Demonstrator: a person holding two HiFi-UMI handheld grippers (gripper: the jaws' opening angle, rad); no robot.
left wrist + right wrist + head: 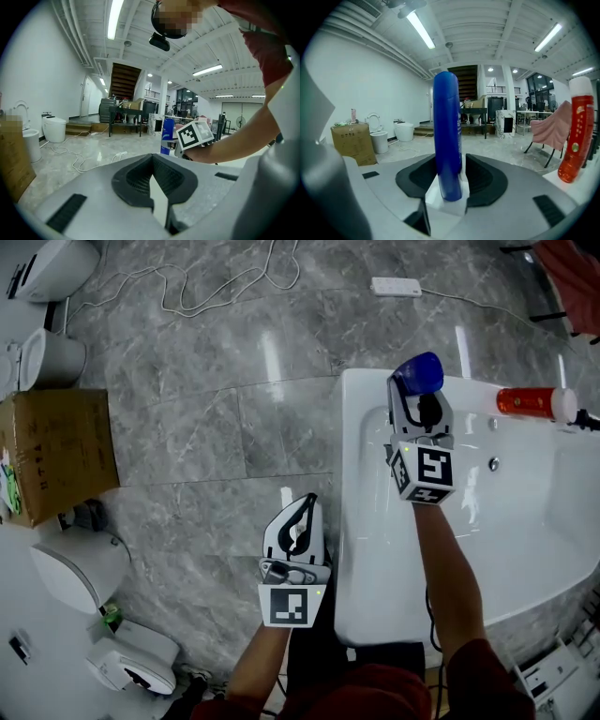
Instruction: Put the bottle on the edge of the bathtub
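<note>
Blue bottle [419, 373] upright on bathtub rim [361, 521], between jaws of right claw [450, 180]; claw released (slight gap shows at one pad). Left claw [151, 161] clenched, empty. Risk: pad snags bottle on pull-back, topples it off rim onto floor [234, 427].

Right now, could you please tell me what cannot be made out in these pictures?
Blue bottle: its base, head view, hidden by the right gripper.
Red bottle: label print, right gripper view, too small to read.
Bathtub: its far side, head view, cut off by the right edge.
Cardboard box: its print, head view, too small.
</note>
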